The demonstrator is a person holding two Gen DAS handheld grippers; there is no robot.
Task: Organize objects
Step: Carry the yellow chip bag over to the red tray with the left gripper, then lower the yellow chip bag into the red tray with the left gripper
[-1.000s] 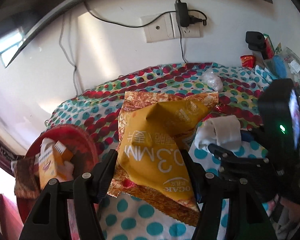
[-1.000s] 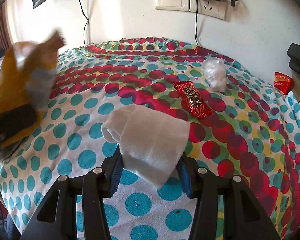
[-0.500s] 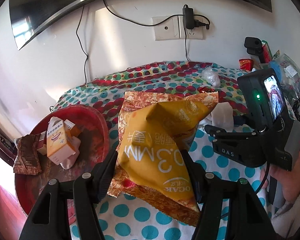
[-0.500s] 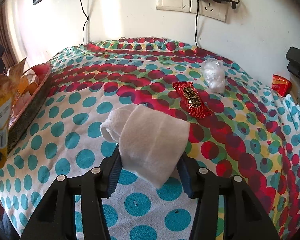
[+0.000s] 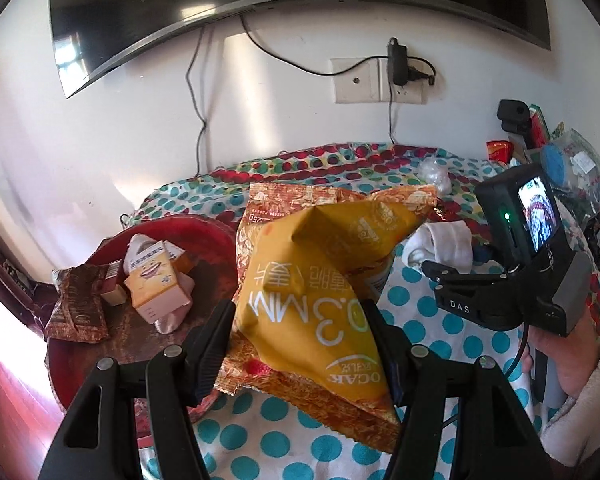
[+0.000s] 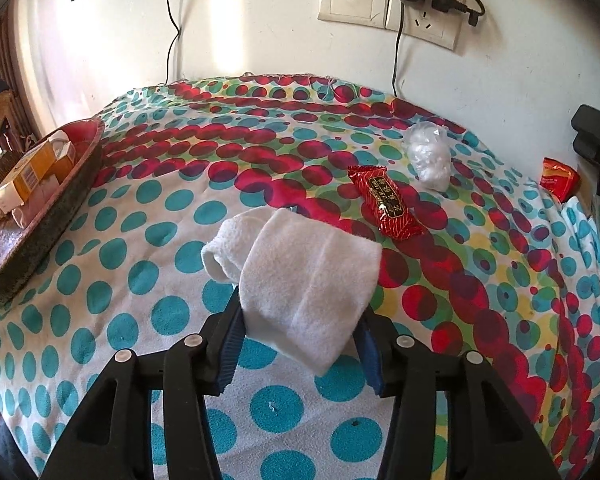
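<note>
Now my left gripper (image 5: pixel 300 344) pinches the yellow snack bag (image 5: pixel 320 280) near the red tray (image 5: pixel 216 236), my right gripper (image 6: pixel 300 344) clamps the white towel (image 6: pixel 300 276); next, I'd lower the bag in and let go.

The red tray (image 5: pixel 216 240) is crowded at its left with a carton (image 5: pixel 156 284) and a brown packet (image 5: pixel 78 308), while its right part lies bare. On the cloth (image 6: pixel 140 240), open room spreads left of the towel (image 6: pixel 304 276). A red packet (image 6: pixel 386 202) and plastic wad (image 6: pixel 428 156) block the far right.
</note>
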